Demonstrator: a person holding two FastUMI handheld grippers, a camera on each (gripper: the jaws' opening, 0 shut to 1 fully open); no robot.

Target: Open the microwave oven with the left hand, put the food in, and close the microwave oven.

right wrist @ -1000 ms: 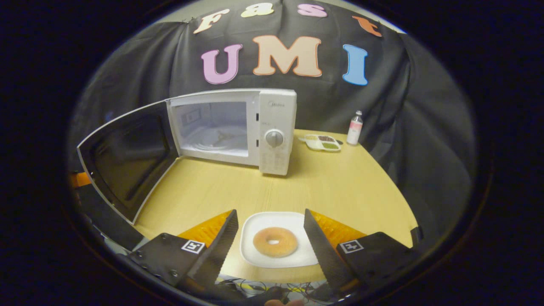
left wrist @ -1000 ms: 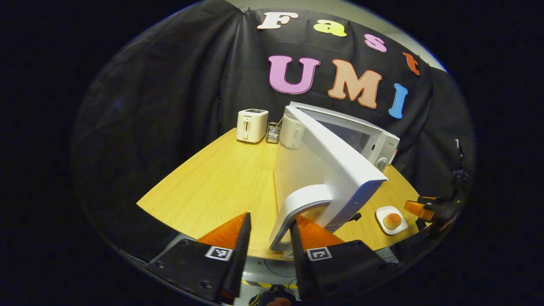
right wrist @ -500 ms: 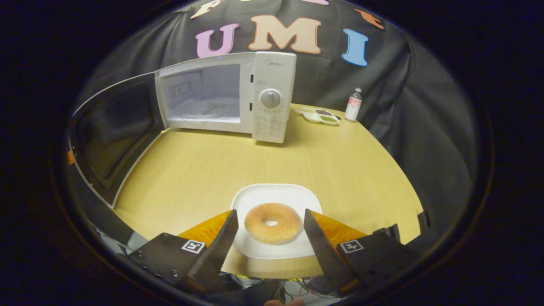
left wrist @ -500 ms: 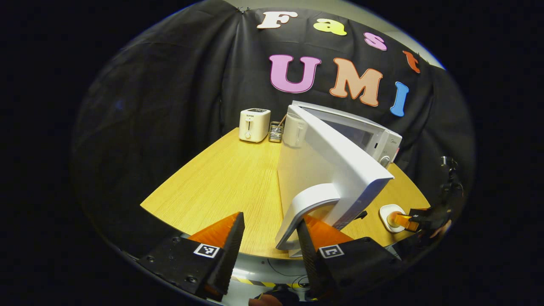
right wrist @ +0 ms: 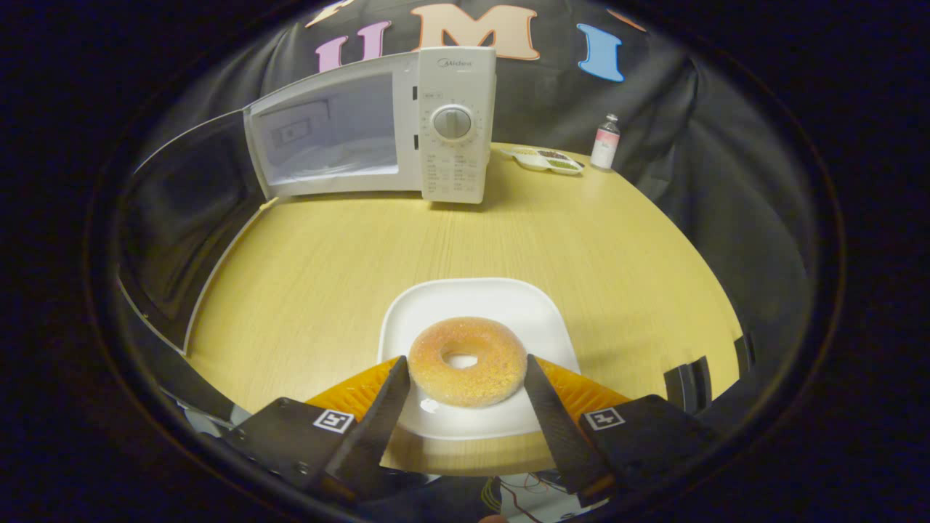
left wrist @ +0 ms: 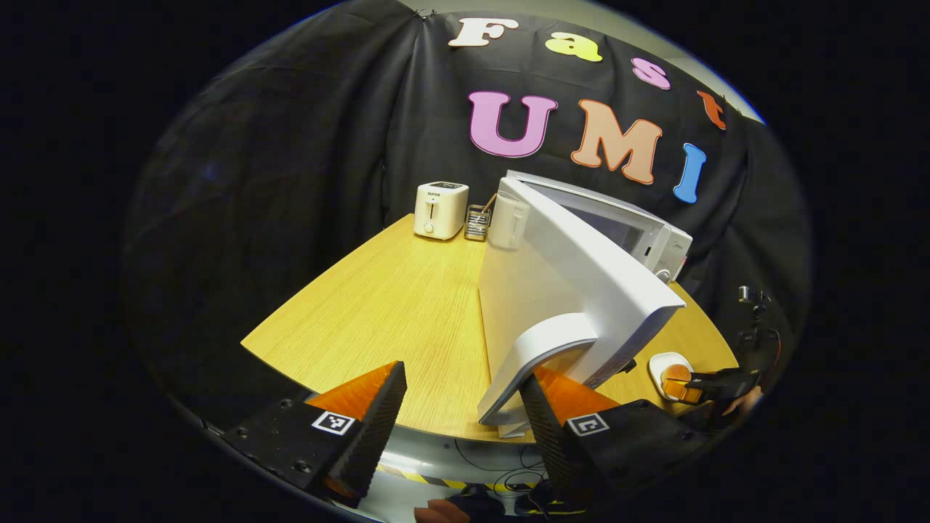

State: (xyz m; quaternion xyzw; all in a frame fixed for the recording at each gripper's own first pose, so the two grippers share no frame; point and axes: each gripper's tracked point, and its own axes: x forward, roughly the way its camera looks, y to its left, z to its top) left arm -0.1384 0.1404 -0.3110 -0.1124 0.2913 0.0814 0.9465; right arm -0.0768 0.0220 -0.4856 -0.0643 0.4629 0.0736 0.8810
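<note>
Right claw (right wrist: 465, 407) spread either side of doughnut (right wrist: 468, 360) on plate (right wrist: 476, 305); left claw (left wrist: 458, 407) released around door handle (left wrist: 534, 363).

A white toaster (left wrist: 439, 209) stands at the far edge of the wooden table (left wrist: 392, 305), just beside a small wire holder (left wrist: 476, 222) and a white jug (left wrist: 508, 220). Across the table (in the right gripper view) a divided dish (right wrist: 546, 160) lies near a small pink-labelled bottle (right wrist: 604, 142)

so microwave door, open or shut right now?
Open. The microwave door is swung wide to the side, leaving the cavity exposed; the donut is on its plate, not yet inside.
</note>
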